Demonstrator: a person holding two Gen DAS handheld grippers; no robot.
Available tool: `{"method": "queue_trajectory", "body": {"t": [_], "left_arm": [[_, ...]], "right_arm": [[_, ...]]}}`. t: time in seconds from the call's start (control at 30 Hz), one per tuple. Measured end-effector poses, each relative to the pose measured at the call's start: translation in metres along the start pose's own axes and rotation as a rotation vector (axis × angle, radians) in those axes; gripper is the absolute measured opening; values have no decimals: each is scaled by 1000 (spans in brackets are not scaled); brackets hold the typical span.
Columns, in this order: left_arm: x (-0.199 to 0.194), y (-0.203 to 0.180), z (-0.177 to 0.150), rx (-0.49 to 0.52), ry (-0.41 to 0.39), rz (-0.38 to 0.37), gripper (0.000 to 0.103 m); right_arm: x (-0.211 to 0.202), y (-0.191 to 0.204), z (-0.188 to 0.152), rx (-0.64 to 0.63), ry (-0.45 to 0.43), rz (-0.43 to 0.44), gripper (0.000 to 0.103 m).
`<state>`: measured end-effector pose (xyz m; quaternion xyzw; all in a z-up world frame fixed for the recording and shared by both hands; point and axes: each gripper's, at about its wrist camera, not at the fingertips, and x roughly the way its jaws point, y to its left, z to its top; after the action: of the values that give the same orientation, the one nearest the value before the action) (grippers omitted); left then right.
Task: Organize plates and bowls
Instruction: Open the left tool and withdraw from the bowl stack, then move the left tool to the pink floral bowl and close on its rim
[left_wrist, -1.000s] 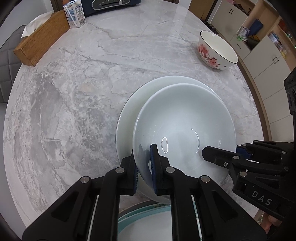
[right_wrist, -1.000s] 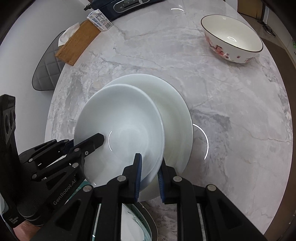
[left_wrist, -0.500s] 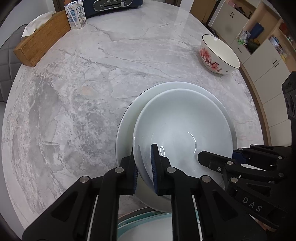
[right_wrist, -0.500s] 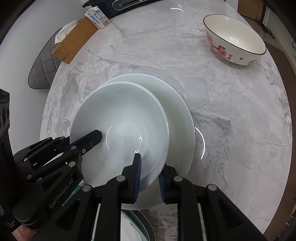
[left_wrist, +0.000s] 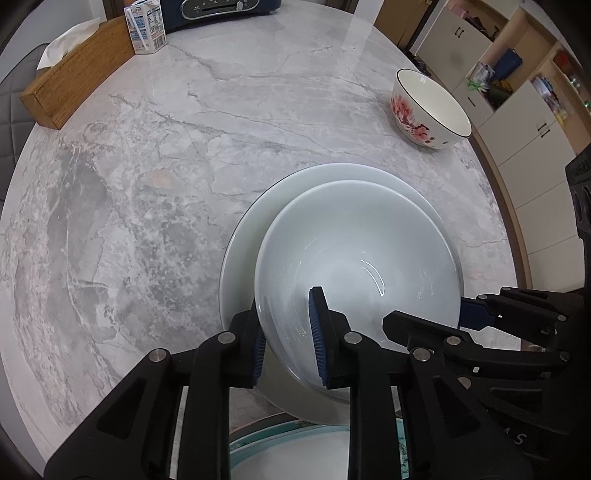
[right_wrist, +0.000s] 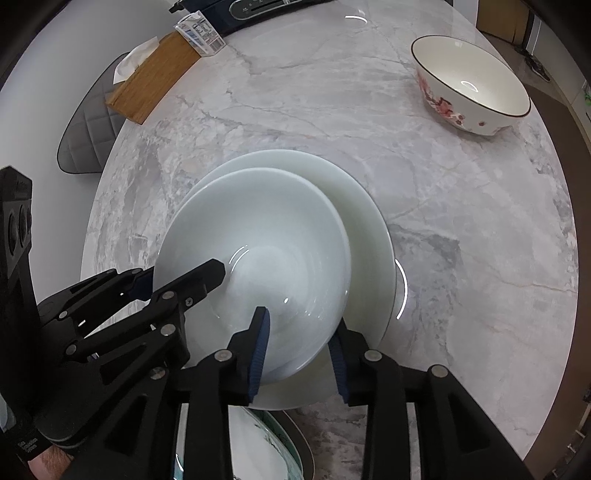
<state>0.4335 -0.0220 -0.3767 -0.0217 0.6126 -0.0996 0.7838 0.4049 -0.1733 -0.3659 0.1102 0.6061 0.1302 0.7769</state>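
A plain white bowl (left_wrist: 362, 258) (right_wrist: 258, 229) rests on a larger white plate (left_wrist: 243, 243) (right_wrist: 365, 221) on the marble table. My left gripper (left_wrist: 286, 336) straddles the bowl's near-left rim with its jaws parted. My right gripper (right_wrist: 299, 343) straddles the near-right rim, also parted; it shows in the left wrist view (left_wrist: 424, 314). A floral bowl (left_wrist: 428, 110) (right_wrist: 469, 85) stands at the far right. A teal-rimmed plate (left_wrist: 295, 454) (right_wrist: 258, 443) lies under the grippers at the near edge.
A wooden tissue box (left_wrist: 77, 70) (right_wrist: 159, 77), a milk carton (left_wrist: 146, 27) (right_wrist: 201, 33) and a dark appliance (left_wrist: 221, 7) stand at the far left edge. A grey chair (right_wrist: 88, 136) sits beyond the table. Cabinets (left_wrist: 517, 92) line the right.
Both grippers have opened their jaws around the white bowl's rim; before, they were clamped on it. The bowl now sits down on the plate.
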Motion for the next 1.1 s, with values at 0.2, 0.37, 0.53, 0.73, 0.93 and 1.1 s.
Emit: {"method": "queue_trajectory", "body": {"t": [0.2, 0.37, 0.53, 0.73, 0.93, 1.1], "left_arm": [[-5, 3, 2, -17, -11, -4, 21], [-25, 10, 1, -44, -40, -36, 39], [-60, 20, 4, -89, -108, -99, 81], [-85, 21, 40, -39, -211, -66, 103], [-92, -12, 90, 87, -319, -32, 103], [-61, -42, 149, 110, -199, -35, 103]], "right_arm": [[-9, 6, 3, -41, -12, -86, 46], [-24, 4, 0, -24, -23, -59, 59], [-69, -20, -10, 77, -146, 97, 87], [-105, -64, -1, 126, -319, 102, 103], [-108, -108, 24, 141, -359, 61, 103], [-101, -144, 49, 173, -371, 39, 103]]}}
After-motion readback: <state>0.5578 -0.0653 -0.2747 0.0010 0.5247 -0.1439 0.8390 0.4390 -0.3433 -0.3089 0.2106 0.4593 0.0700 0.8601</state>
